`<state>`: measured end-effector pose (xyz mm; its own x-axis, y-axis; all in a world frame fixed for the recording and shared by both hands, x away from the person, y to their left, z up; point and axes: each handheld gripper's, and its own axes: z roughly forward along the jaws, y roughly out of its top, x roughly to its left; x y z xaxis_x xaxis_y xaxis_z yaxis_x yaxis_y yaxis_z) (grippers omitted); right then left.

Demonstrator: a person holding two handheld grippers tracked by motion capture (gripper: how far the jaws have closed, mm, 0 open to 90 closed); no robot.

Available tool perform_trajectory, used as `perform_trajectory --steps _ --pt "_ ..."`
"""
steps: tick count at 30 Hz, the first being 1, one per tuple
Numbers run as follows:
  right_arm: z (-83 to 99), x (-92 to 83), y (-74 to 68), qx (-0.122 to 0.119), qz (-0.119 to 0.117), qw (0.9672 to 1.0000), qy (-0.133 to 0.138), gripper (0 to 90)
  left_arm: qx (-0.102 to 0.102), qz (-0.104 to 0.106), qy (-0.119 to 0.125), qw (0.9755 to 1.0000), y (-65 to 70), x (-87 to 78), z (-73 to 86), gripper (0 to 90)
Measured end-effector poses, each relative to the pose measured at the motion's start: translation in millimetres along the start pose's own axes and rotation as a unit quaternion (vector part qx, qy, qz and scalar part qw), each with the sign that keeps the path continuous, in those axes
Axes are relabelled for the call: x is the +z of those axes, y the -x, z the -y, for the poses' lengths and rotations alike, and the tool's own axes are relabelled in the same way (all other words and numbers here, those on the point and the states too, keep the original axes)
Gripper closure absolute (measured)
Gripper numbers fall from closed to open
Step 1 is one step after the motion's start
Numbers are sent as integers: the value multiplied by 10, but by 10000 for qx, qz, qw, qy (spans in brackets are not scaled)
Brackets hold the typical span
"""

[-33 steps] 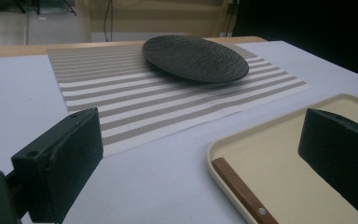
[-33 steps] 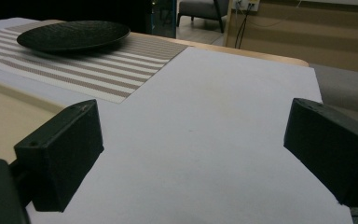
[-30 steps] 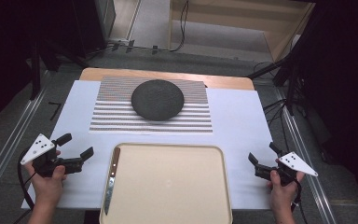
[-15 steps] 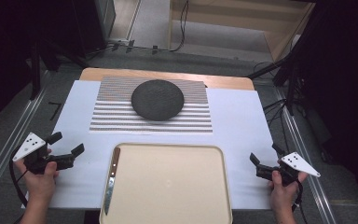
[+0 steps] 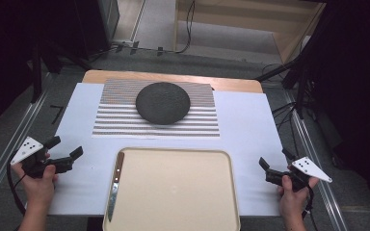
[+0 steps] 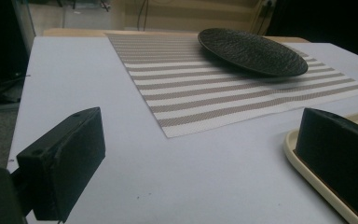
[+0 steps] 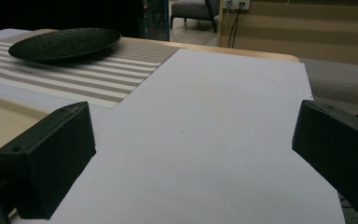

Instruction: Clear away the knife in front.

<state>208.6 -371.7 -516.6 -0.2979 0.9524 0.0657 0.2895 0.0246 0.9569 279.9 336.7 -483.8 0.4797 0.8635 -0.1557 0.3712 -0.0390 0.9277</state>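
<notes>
Knife [image 5: 114, 187] lies along the tray's [image 5: 173, 153] left edge, nearest the left claw [image 5: 66, 153], which hovers spread and empty; the right claw [image 5: 273, 167] is spread too. Reaching in low, a jaw could catch the rim and shove the tray across the surface [image 5: 250, 125].

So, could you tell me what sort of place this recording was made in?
Probably a lab or studio set up for recording, not a home: a table staged with a striped placemat, dark plate and tray, dark stands alongside, cables on the floor.

Knife [image 5: 114, 186] flat along beige tray's [image 5: 183, 159] left edge.
</notes>
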Motion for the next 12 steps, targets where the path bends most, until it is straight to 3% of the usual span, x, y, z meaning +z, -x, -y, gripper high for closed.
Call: perform_trajectory --steps 12 --pt "0 12 -6 -31 3 10000 -47 0 60 67 17 10000 14 -6 19 0"
